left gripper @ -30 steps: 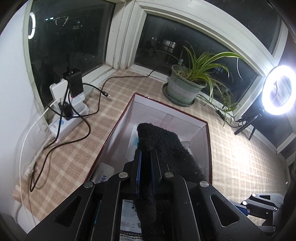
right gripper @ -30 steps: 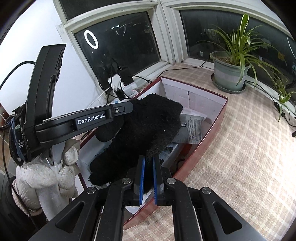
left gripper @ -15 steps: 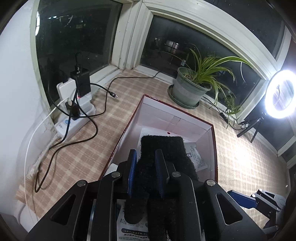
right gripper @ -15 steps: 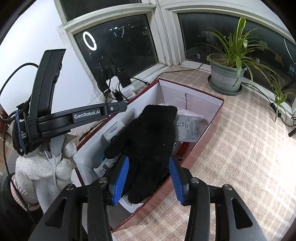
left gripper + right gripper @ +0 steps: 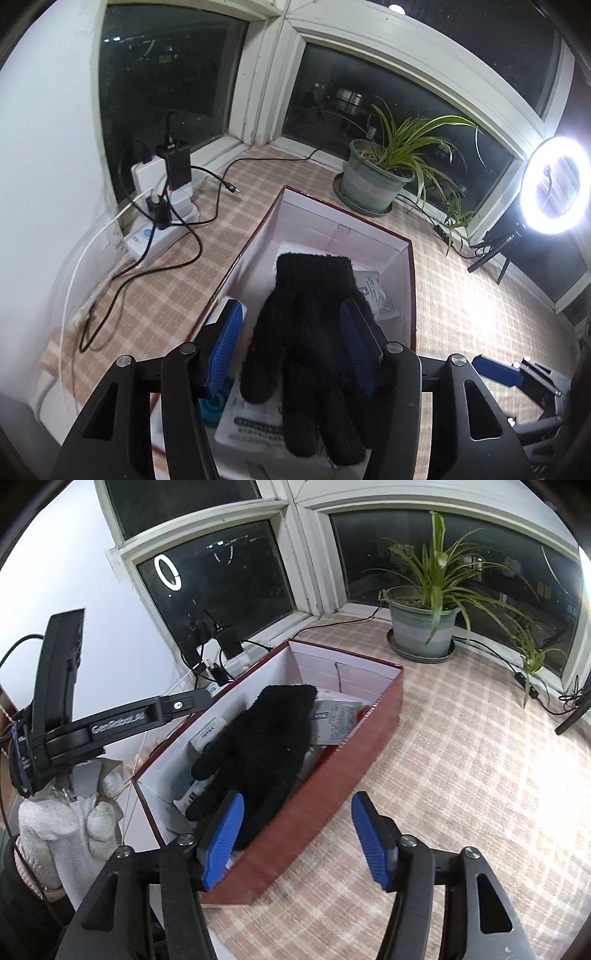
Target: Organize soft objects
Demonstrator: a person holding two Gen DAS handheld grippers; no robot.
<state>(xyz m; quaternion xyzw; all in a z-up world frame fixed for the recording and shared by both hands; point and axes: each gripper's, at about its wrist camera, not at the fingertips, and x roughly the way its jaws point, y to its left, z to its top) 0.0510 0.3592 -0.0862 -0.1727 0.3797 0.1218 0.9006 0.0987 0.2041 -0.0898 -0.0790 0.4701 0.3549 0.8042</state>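
Lying in the box (image 5: 402,266), the black glove (image 5: 310,332) sits unpinched between the just-opened left claw (image 5: 291,347).

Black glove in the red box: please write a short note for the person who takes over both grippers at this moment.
Left gripper: open, jaws just opened, nothing gripped; the black glove lies below, between its fingers.
Right gripper: open, jaws just opened, empty, over the near wall of the red box.
Glove: lying flat in the box on top of white packets.
Done: glove released into the box.
Left: no other soft item shows on the checked cloth; look around before continuing.
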